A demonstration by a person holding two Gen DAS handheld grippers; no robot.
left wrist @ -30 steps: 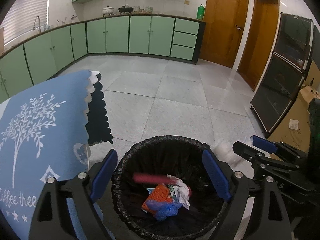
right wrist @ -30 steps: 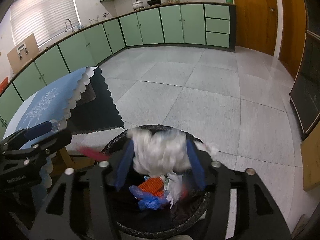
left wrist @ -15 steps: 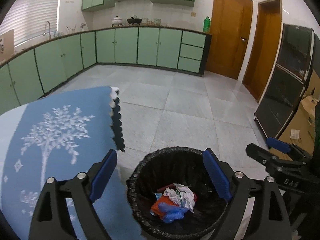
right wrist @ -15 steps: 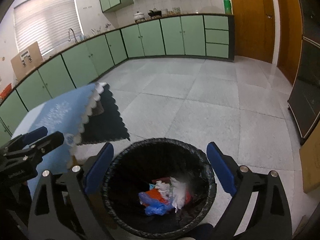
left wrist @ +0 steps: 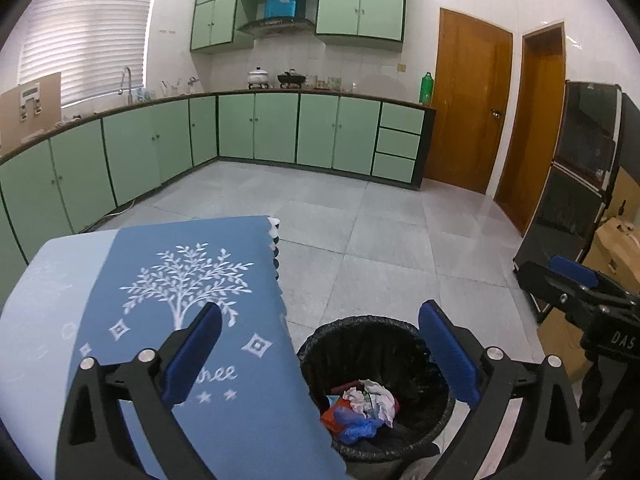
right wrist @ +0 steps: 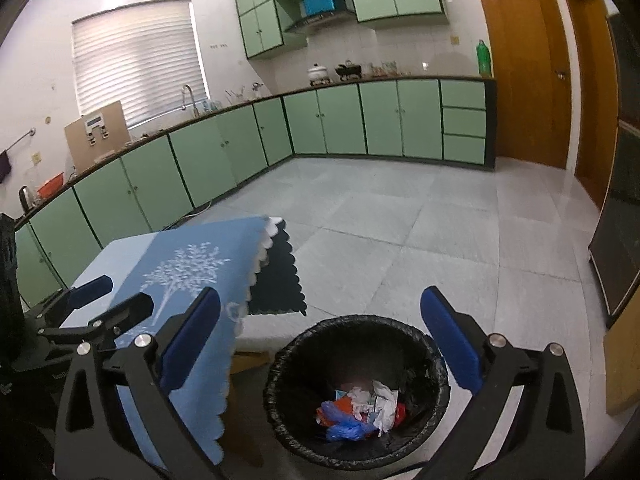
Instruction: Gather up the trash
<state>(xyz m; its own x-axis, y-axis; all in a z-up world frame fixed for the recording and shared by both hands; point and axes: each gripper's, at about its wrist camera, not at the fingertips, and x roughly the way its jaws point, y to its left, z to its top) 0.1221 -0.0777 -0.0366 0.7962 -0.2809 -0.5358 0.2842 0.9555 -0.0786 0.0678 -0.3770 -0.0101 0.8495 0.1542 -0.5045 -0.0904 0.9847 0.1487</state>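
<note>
A black-lined trash bin stands on the floor beside the table. Crumpled white paper, an orange wrapper and blue plastic trash lie at its bottom. My left gripper hovers above the bin's left rim and the table corner. Its jaws are opening, with nothing between them. My right gripper hangs above the bin, jaws opening wide and empty. Each gripper shows in the other's view, the right gripper on the right and the left gripper on the left.
A table with a blue tree-print cloth sits left of the bin. Green cabinets line the far walls. Wooden doors, black cases and a cardboard box stand to the right across the grey tiled floor.
The right gripper let go of a white paper wad, which fell into the bin, and its jaws spread wide. Both grippers rose and drew back from the bin.
</note>
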